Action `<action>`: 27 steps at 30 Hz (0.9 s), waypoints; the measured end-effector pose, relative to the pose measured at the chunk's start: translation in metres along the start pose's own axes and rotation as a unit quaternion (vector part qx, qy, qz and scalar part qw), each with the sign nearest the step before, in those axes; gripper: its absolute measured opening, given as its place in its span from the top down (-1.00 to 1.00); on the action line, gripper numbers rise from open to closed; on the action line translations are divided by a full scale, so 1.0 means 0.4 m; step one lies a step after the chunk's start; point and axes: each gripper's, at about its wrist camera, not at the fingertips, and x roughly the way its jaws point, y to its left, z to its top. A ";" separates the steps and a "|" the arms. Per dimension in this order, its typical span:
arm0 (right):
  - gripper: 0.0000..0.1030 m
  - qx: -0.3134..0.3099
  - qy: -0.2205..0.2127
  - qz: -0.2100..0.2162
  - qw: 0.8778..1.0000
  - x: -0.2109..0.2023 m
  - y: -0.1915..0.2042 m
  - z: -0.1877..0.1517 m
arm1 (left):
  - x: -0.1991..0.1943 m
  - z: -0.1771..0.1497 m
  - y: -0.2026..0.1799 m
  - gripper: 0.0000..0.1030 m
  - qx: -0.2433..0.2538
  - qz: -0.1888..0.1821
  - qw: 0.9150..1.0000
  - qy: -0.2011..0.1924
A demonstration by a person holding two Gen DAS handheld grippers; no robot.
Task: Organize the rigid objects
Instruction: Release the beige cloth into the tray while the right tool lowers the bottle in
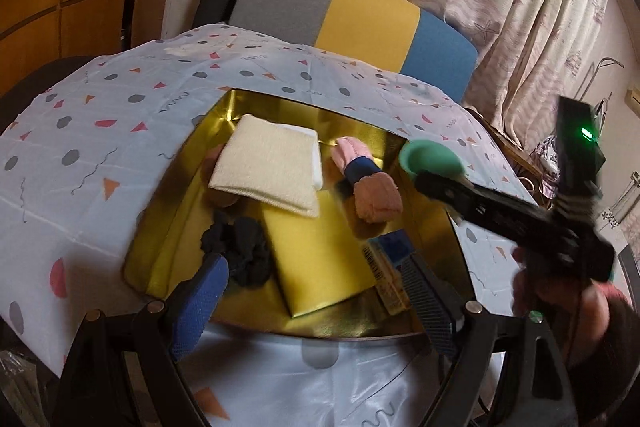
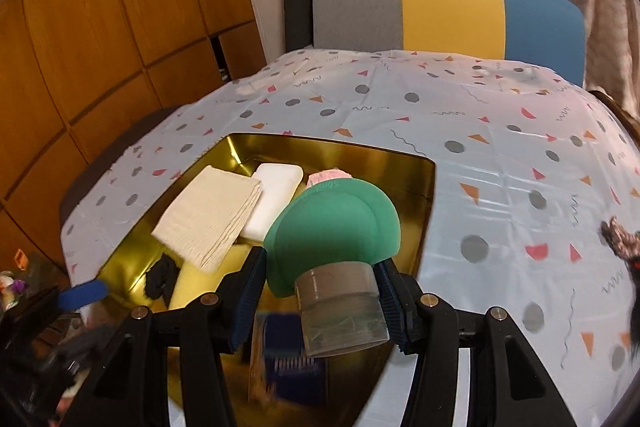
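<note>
**Right gripper's got the green-lidded jar over the gold tray**

So the right gripper (image 2: 320, 301) is clamped on a little grey jar (image 2: 342, 309) with a green lid (image 2: 334, 233), both blue pads pressed to its sides, lid pointing away from the camera. It's held up over the near right part of the gold tray (image 2: 420, 187), not touching anything in it.

The left gripper (image 1: 316, 299) has its 2 fingers spread apart with nothing between them, low at the tray's near edge.

In the tray: a folded cream towel (image 1: 268, 167) lying on a white block (image 2: 276, 199), a pink and navy cloth roll (image 1: 366, 179), a black scrunchie thing (image 1: 240, 247), a yellow flat box (image 1: 320, 259). All sits on a dotted tablecloth (image 2: 500, 167), with a grey, yellow and blue chair (image 2: 448, 7) behind.
</note>
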 end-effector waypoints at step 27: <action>-0.53 0.104 -0.064 -0.044 0.992 -0.096 -0.126 -0.004 | 0.000 -0.024 -0.008 -0.73 -0.012 -0.003 1.000 0.004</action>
